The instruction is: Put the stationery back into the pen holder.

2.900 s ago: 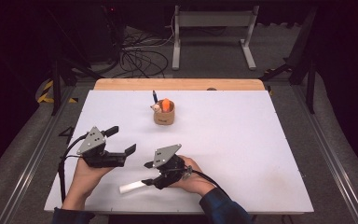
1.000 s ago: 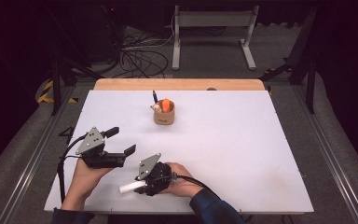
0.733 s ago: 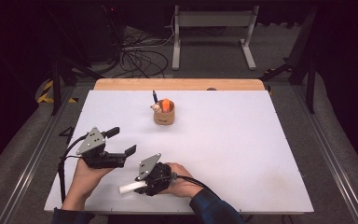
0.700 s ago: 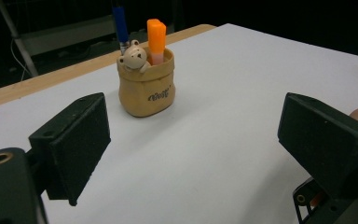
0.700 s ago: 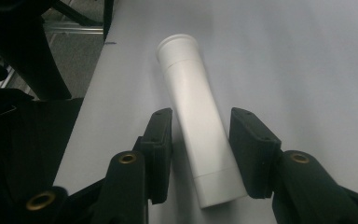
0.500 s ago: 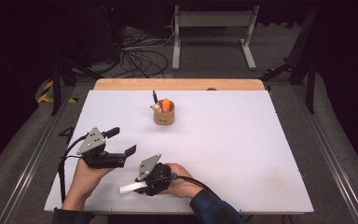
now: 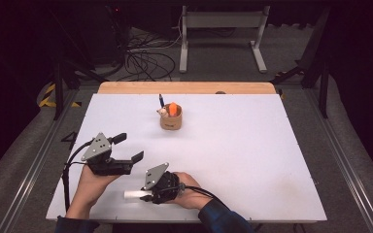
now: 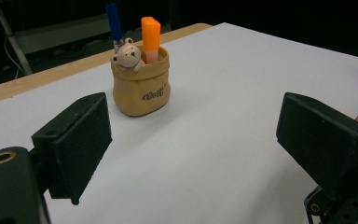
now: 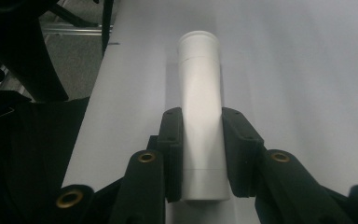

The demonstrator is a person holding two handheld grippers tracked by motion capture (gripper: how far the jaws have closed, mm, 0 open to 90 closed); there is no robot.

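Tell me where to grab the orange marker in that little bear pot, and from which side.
Grip the orange marker on the capped end that rises above the tan pot, coming down from above. It stands near upright, its lower part is inside the pot, and the blue pen and bear figure crowd one side.

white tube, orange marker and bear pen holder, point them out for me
white tube (image 9: 200, 121), right gripper view, mid-body between the jaws
orange marker (image 8: 150, 35), left gripper view, its upper body
bear pen holder (image 8: 142, 86), left gripper view, front wall

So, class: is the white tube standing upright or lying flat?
Lying flat: the white tube lies lengthwise on the table, clamped between the right gripper jaws.
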